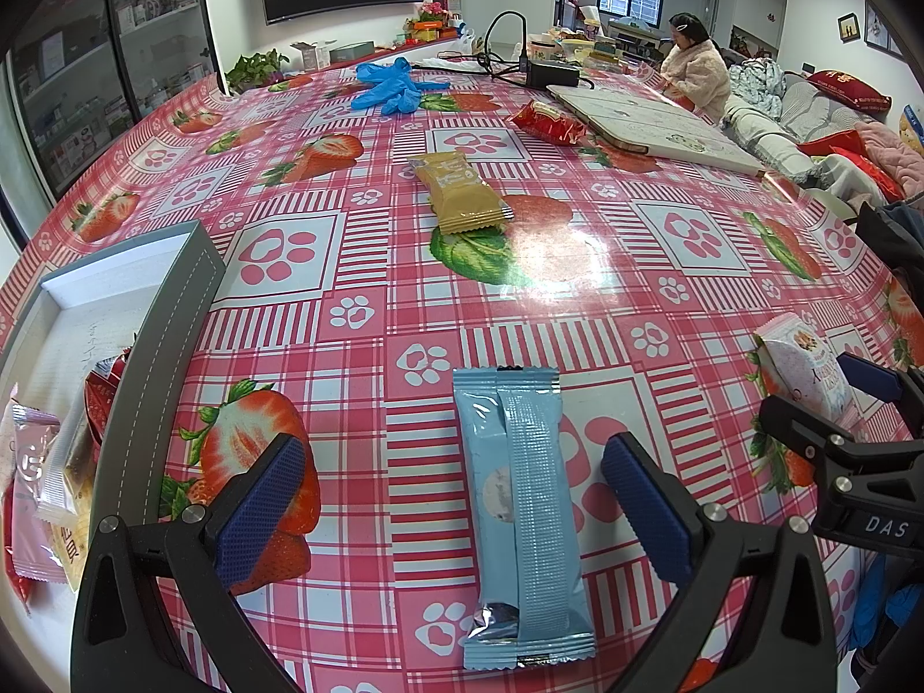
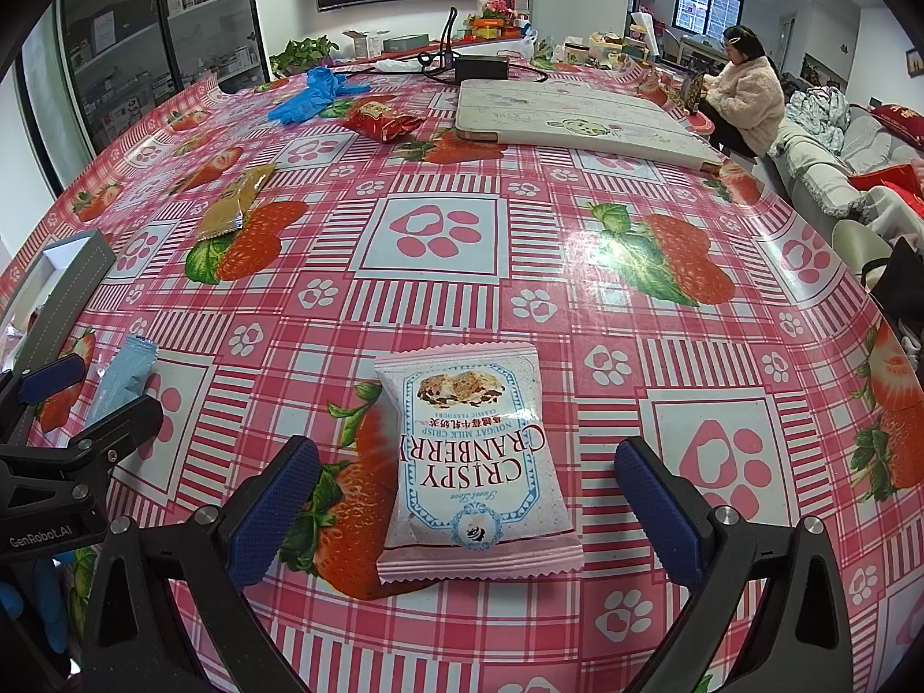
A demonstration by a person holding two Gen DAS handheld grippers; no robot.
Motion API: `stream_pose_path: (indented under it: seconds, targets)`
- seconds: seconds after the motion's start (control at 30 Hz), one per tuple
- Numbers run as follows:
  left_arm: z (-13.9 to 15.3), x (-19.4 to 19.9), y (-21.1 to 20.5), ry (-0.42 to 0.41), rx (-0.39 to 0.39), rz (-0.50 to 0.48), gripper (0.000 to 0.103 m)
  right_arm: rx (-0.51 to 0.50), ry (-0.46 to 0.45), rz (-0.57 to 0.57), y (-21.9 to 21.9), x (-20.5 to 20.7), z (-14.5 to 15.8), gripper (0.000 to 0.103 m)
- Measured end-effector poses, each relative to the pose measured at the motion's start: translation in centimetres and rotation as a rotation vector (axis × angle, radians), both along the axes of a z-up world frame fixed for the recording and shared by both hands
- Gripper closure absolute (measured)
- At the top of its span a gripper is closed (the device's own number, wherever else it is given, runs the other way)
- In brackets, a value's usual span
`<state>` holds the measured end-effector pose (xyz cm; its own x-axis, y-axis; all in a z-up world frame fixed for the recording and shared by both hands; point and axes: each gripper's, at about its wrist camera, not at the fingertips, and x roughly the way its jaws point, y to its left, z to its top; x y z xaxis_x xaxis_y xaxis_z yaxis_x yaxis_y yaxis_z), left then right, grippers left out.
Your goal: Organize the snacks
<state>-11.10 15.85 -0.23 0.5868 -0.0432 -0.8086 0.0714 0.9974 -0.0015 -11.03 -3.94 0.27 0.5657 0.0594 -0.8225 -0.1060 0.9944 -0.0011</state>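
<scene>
Meanwhile, both grippers are held with fingers spread: the left gripper (image 1: 453,511) is poised around a blue packet (image 1: 522,514), the right gripper (image 2: 468,511) around a cranberry nougat packet (image 2: 476,465) (both flat on the tabletop (image 2: 439,289)). Closing, then transfer to the grey box (image 1: 173,312), is judged next.

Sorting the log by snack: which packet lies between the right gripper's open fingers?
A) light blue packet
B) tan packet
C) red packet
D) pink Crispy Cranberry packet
D: the pink Crispy Cranberry packet lies flat on the table between the right gripper's open fingers, ungrasped.
</scene>
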Motion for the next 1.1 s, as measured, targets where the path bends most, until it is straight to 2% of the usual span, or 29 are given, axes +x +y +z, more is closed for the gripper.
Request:
stream_pose_path:
  seconds: [0.93, 1.1]
  targets:
    - [0.03, -0.06, 0.03, 0.000, 0.000, -0.001, 0.000, -0.001, -0.001, -0.002, 0.03, -0.04, -0.03, 0.000]
    - [0.07, -0.12, 0.10, 0.014, 0.005, 0.006, 0.000, -0.012, 0.022, 0.018, 0.21, 0.12, 0.04, 0.000]
